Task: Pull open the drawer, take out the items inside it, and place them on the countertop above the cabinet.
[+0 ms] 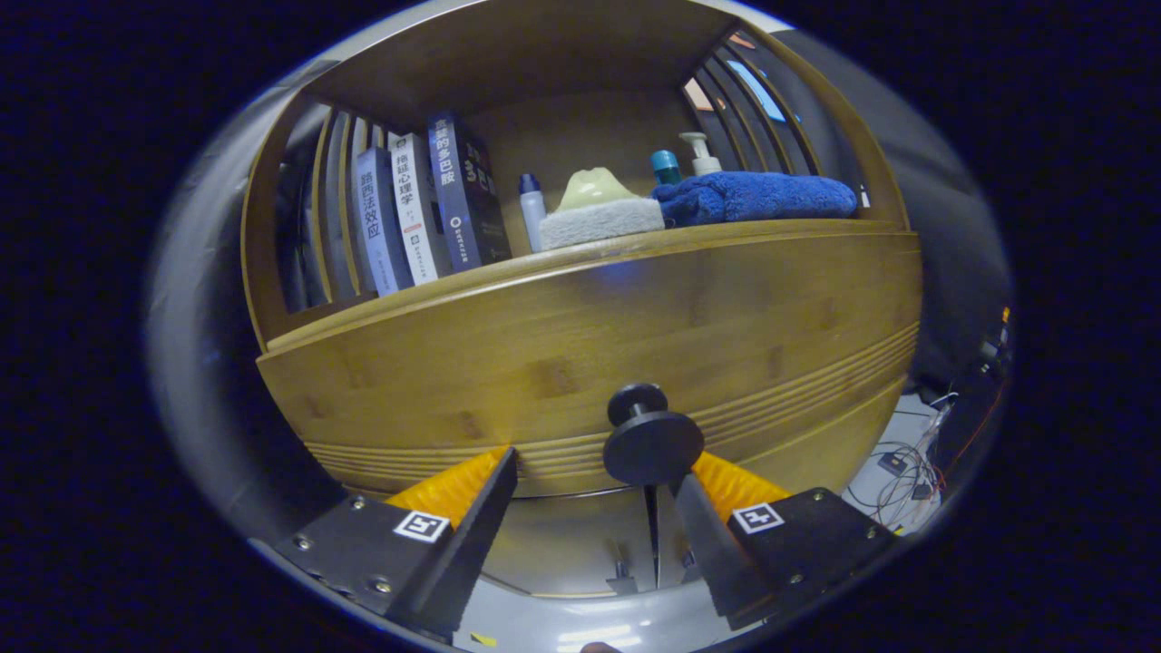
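Books point(426, 204) stand upright at the left of the shelf above the drawer front point(590, 363), spines toward me, leaning a little against the slatted side of the cabinet point(272, 272). Right of the books, on that same shelf, I see a small white bottle with a blue cap point(531, 210), then a pale sponge block with a yellowish lump on top point(599, 210), and behind it a teal-capped bottle point(665, 167) and a white pump dispenser point(699, 154). A folded blue towel point(757, 197) lies at the right end of the shelf, touching the sponge block's side.

Below the shelf, the wooden drawer front spans the cabinet, with grooved lines along its lower part. Its dark round knob point(651, 437) sticks out toward me, low on the drawer front. My fingers point(594, 494) are spread wide and hold nothing; the knob sits just ahead of them, close to the inner edge of my right finger, well apart from the left one. I cannot tell whether the right finger touches the knob. The drawer's contents are hidden from me. Right of the cabinet, loose cables point(907, 467) lie on the floor.
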Demonstrator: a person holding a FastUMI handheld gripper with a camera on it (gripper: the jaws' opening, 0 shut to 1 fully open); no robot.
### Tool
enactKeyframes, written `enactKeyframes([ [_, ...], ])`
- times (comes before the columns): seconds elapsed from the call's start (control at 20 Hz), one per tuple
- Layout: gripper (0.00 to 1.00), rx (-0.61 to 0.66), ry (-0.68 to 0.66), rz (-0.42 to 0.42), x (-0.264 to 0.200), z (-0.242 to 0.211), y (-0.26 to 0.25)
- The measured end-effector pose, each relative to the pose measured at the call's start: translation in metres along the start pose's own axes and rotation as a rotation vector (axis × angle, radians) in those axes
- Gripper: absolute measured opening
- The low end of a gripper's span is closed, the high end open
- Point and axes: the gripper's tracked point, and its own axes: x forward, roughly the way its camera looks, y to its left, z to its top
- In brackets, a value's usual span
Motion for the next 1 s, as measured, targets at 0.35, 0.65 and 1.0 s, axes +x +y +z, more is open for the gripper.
enactKeyframes([
  [0.35, 0.97, -0.011, 0.018, 0.0, -0.001, -0.001, 0.001],
  [0.65, 0.97, -0.037, -0.009, 0.003, 0.0, 0.001, 0.001],
  [1.0, 1.0, -0.144, 0.025, 0.001, -0.057, 0.015, -0.003],
])
